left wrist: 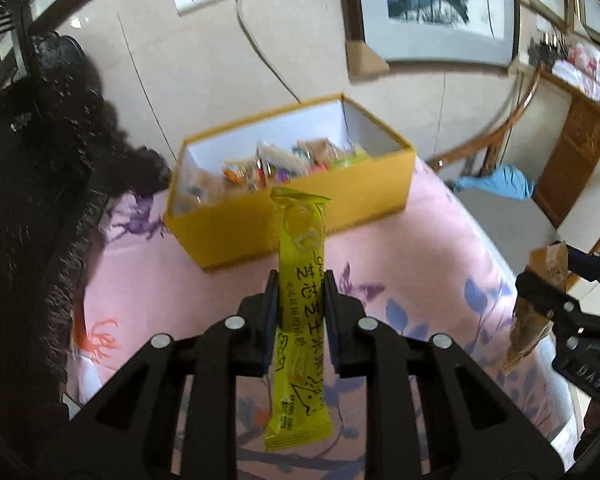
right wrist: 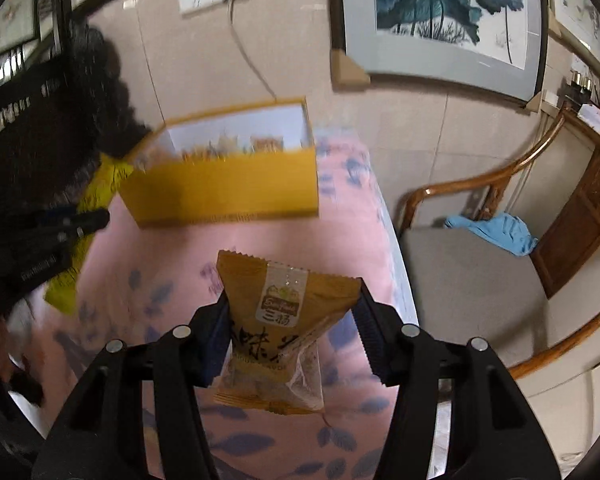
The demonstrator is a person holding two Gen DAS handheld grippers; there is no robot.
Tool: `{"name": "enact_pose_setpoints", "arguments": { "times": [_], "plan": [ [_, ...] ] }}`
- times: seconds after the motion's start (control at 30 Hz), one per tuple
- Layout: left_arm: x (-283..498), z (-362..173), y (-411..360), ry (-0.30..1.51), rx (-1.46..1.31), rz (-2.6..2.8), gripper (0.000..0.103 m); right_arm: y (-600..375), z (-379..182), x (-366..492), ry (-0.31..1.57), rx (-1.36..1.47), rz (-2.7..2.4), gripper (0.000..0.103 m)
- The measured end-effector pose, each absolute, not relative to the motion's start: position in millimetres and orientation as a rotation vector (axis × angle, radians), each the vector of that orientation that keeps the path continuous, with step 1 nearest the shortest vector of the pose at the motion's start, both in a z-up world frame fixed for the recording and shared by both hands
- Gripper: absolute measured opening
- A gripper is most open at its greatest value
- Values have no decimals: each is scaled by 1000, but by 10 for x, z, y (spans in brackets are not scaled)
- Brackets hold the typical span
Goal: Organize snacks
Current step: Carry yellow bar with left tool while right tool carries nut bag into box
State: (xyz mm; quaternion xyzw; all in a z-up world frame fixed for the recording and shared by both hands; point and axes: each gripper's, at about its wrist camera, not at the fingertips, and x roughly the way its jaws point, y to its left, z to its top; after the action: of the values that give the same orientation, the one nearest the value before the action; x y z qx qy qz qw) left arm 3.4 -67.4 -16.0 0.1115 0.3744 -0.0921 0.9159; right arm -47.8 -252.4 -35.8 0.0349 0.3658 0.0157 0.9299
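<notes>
Two tongs: left tongs (left wrist: 300, 280) clamp one slim glossy yellow stick packet (left wrist: 302, 300); right tongs (right wrist: 292, 300) clamp one crinkled orange pouch (right wrist: 284, 312); one rectangular yellow cardboard box (left wrist: 340, 196).

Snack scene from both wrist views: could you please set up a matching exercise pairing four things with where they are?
Things:
1. long yellow-green snack bar
2. orange snack packet
3. yellow box
4. blue cloth

Places:
A. on the wooden chair's seat
B. between the left gripper's fingers
C. on the pink floral cover, holding snacks
D. between the right gripper's fingers

Pairs: 1-B, 2-D, 3-C, 4-A
</notes>
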Motion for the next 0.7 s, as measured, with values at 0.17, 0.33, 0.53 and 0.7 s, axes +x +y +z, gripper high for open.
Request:
{"name": "enact_pose_setpoints", "arguments": {
  "times": [0.17, 0.33, 0.53, 0.7],
  "plan": [
    [130, 118, -702, 710, 221, -209, 21, -2458, -71, -357, 698, 36, 65, 57],
    [191, 331, -717, 659, 211, -209, 21, -2454, 147, -266, 679, 91, 131, 57],
    [397, 506, -709, 617, 197, -190, 21, -2430, 399, -74, 640, 70, 148, 57],
    [640, 590, -712, 605, 166, -189, 21, -2424, 541, 223, 630, 60, 166, 57]
  ]
}}
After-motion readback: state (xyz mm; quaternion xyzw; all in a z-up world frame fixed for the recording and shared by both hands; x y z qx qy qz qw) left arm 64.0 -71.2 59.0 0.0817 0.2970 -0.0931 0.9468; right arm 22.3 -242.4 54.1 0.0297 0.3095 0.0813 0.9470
